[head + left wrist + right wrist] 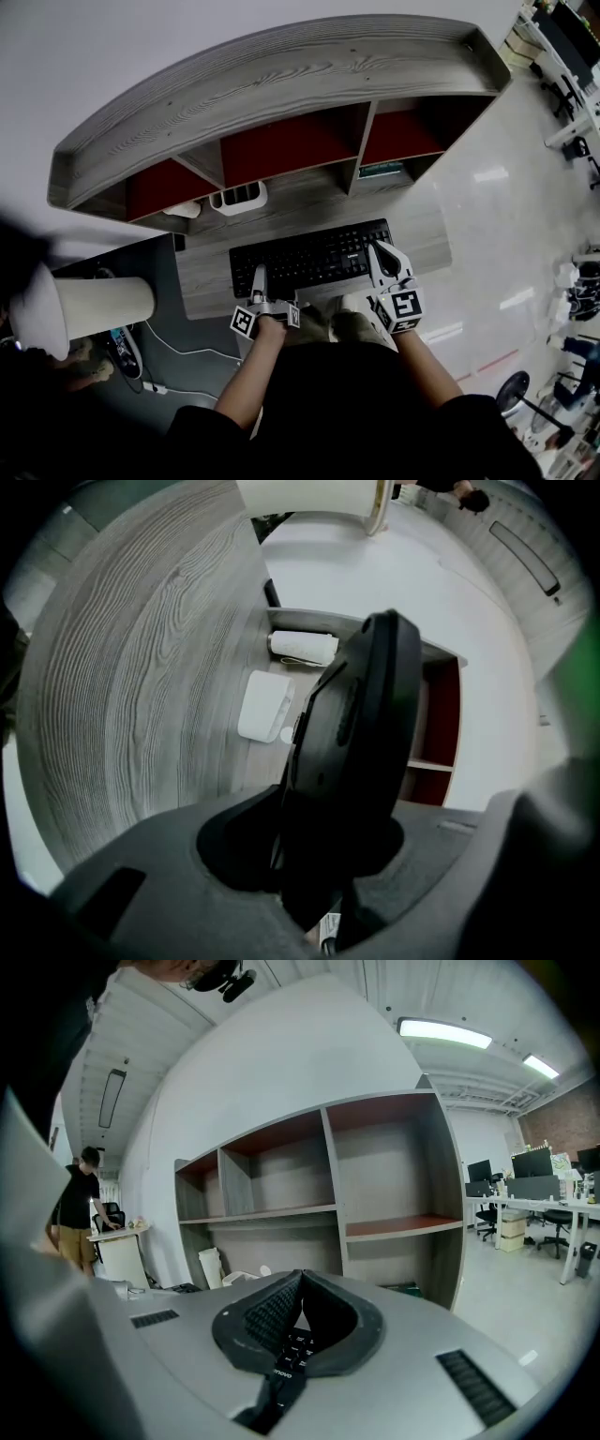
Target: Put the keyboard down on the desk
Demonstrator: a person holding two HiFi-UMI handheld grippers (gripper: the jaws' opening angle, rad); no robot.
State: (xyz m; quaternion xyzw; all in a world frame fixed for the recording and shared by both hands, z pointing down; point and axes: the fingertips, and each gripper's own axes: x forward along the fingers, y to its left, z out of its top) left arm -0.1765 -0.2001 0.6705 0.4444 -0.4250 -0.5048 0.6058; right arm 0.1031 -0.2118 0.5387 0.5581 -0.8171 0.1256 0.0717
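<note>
A black keyboard (309, 258) lies across the front of the grey wooden desk (422, 239); I cannot tell whether it touches the top. My left gripper (258, 277) is shut on its front left edge. My right gripper (381, 253) is shut on its right end. In the left gripper view the keyboard (361, 733) shows edge-on as a dark slab, wedged between the jaws of the left gripper (319, 850). In the right gripper view the right gripper (298, 1288) pinches the keyboard's edge, and a few keys (286, 1354) show below the pads.
A curved shelf unit (281, 84) with red-backed compartments stands at the desk's back. A white pen holder (239, 197) and a small white object (185, 209) sit under it. A white cylinder (94, 305) and cables (141, 356) are at the left. A person (80, 1204) stands far off.
</note>
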